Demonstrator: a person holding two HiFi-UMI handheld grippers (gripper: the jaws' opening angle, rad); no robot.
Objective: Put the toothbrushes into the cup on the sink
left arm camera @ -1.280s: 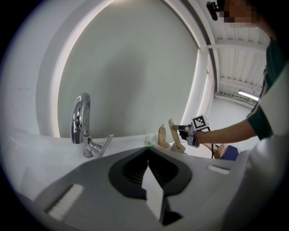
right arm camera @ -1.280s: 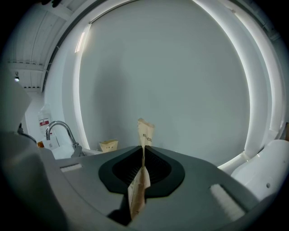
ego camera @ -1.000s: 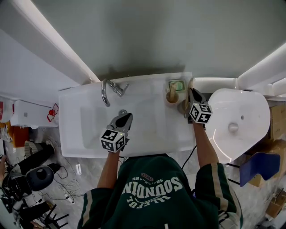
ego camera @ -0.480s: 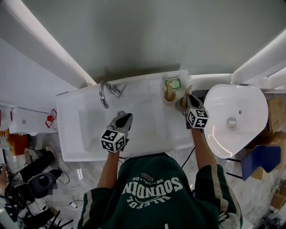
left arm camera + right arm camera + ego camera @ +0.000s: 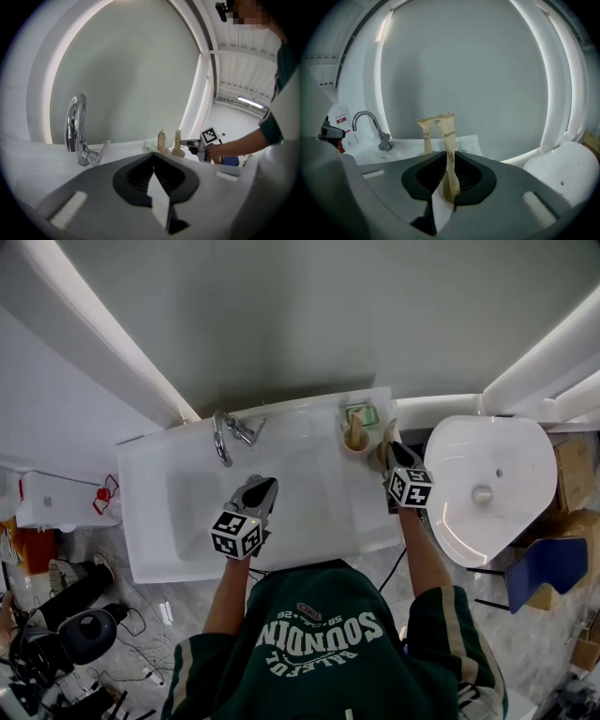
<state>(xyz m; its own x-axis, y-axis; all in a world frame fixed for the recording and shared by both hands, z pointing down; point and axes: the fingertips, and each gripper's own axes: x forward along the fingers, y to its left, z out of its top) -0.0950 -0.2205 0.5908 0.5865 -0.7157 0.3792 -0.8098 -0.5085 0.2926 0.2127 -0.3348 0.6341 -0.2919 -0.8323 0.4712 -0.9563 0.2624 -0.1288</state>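
Observation:
On the sink's back right corner a beige cup holds one paper-wrapped toothbrush, upright. My right gripper is just right of that cup. A second wrapped toothbrush stands upright between its jaws, lower end over a beige rim. The jaws have just been opening slightly, but the wrapper still looks pinched at the tips. My left gripper hangs over the basin, shut and empty. Both toothbrushes and the right gripper appear ahead of it.
A chrome faucet stands at the back of the basin, left of the cup. A small green item lies behind the cup by the wall. A white oval fixture sits right beside the sink. Clutter lies on the floor at left.
The right gripper with its toothbrush has shifted a little left and away from me, closer to the cup. The left gripper has stayed over the basin.

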